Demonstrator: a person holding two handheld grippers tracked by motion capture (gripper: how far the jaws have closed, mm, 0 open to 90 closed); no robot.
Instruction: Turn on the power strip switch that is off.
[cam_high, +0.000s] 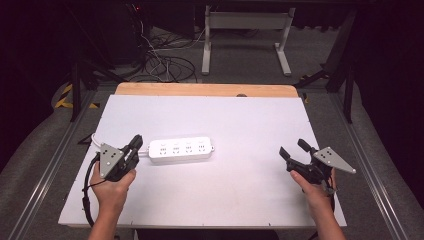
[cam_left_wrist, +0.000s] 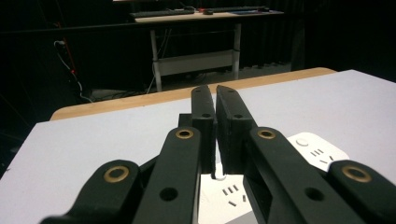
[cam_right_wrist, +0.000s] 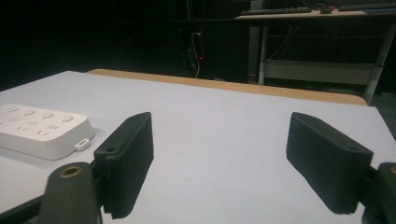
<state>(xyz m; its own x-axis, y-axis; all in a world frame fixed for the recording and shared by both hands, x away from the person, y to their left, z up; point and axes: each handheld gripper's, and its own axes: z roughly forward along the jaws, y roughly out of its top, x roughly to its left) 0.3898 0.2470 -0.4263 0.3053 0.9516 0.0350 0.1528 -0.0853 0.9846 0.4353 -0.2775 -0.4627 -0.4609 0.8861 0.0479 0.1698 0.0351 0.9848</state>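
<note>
On the white counter (cam_high: 240, 190) in the high view, a white power strip (cam_high: 181, 149) lies left of centre, with the left gripper (cam_high: 134, 145) at its left end and the right gripper (cam_high: 293, 149) well apart at the right side. In the left gripper view, the jaws stand nearly together, nothing between them, above the power strip (cam_left_wrist: 224, 196). In the right gripper view, the jaws stand wide and hold nothing; the power strip (cam_right_wrist: 42, 128) lies at the left.

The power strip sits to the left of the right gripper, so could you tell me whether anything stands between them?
Nothing visible does. The right gripper hovers with jaws open near the table's right edge, and bare white tabletop runs from it to the power strip. The left gripper, jaws shut, is at the strip's far end.
</note>
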